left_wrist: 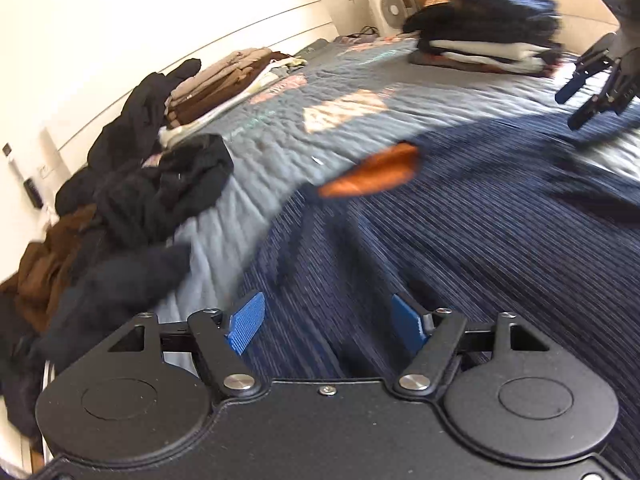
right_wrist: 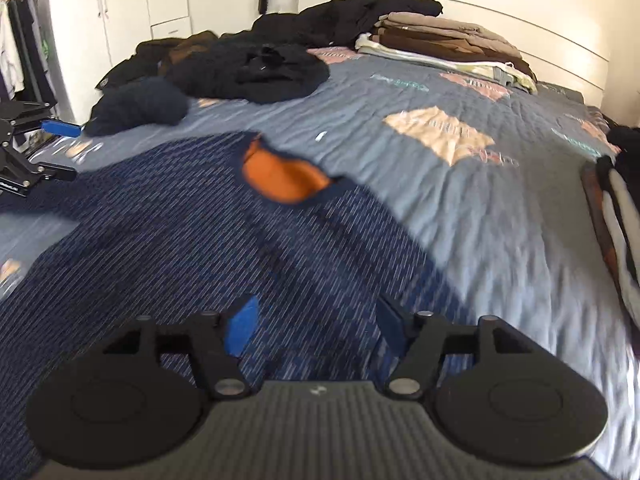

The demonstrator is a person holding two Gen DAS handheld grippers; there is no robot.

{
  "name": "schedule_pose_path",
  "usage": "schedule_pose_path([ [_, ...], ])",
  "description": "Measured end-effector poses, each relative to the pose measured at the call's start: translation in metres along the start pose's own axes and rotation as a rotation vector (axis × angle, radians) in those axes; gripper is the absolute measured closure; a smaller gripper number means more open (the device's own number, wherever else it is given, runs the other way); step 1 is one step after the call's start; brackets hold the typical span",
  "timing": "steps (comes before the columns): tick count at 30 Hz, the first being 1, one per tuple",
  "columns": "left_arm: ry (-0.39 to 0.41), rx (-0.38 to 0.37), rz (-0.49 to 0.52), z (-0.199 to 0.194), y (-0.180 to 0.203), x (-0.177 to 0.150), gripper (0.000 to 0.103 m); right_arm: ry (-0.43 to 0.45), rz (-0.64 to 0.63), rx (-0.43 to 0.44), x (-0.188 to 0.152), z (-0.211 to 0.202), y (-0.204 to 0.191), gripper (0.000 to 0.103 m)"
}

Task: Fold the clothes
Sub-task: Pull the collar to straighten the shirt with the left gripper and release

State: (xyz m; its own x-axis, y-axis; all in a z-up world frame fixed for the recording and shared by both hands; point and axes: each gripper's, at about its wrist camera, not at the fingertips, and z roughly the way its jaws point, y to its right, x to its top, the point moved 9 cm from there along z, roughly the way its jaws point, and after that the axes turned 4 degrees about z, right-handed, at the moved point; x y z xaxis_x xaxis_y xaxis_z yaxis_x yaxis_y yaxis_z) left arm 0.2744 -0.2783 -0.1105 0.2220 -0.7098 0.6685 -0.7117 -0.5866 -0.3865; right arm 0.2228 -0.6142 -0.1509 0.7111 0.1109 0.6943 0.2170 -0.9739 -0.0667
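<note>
Right wrist view, navy striped sweater (right_wrist: 168, 248) lay flat ahead of both gaping, empty grippers, left gripper (left_wrist: 326, 326), right gripper (right_wrist: 316, 326), orange-lined collar (right_wrist: 286, 178) pointed away, long axis running forward.

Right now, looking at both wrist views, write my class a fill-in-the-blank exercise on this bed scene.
1. The striped navy garment lies spread on the ____.
2. Its collar lining is coloured ____.
3. The left tongs and right tongs both stand ____, gripping nothing.
4. The folded brown stack sits near the ____.

Missing words: bed; orange; open; headboard
</note>
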Motion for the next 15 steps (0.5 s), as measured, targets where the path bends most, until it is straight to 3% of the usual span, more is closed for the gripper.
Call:
schedule_pose_path([
  [5,0.008,0.009,-0.114,-0.072,0.032,-0.041,0.026,-0.061,0.144,-0.055,-0.083,-0.062,-0.021,0.030],
  [9,-0.011,0.040,-0.175,-0.111,0.021,-0.061,0.026,-0.153,0.262,-0.076,-0.148,-0.086,-0.035,0.030],
  [15,0.075,0.108,-0.280,-0.185,-0.005,-0.076,0.023,-0.180,0.347,-0.160,-0.193,-0.113,-0.055,0.030],
])
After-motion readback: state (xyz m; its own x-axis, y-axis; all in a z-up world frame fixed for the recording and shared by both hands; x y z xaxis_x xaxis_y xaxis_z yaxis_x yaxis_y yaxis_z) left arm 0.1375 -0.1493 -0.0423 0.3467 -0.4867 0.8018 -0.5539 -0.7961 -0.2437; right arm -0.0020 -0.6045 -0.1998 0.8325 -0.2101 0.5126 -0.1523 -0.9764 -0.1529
